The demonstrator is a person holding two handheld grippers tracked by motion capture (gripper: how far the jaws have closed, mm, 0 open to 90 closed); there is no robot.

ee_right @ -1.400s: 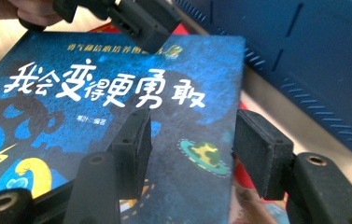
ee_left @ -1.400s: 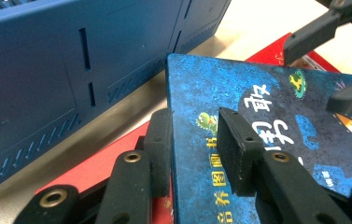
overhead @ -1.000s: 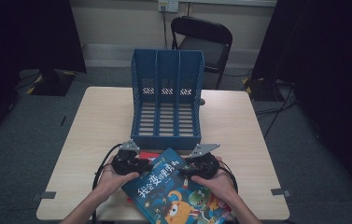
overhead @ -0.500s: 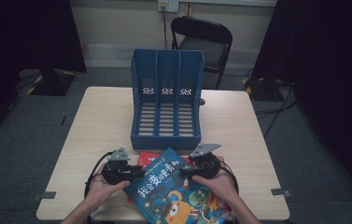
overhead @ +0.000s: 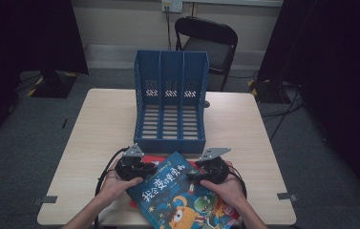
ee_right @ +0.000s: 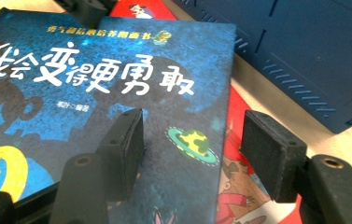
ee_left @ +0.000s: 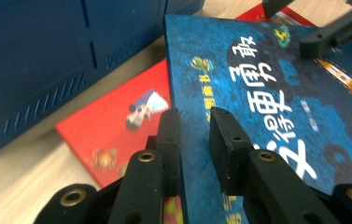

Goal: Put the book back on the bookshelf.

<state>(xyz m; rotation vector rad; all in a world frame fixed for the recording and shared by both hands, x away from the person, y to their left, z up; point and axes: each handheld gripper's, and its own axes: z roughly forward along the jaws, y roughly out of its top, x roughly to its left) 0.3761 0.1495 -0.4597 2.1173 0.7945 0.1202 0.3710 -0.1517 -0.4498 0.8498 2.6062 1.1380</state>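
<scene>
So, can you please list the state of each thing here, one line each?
Blue book: closed, lying on the red book.
Red book: closed, flat on the table, partly covered.
File rack: upright, slots empty.
Left gripper: closing, jaws astride the blue book's edge.
Right gripper: open over the blue book's corner.

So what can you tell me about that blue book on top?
The blue book is a flat children's picture book with white Chinese title characters, a ringed planet and cartoon monsters on a dark starry cover. It lies skewed on a red book before the blue file rack. The left gripper straddles its left edge, jaws just closing; the right gripper straddles its right edge.
</scene>
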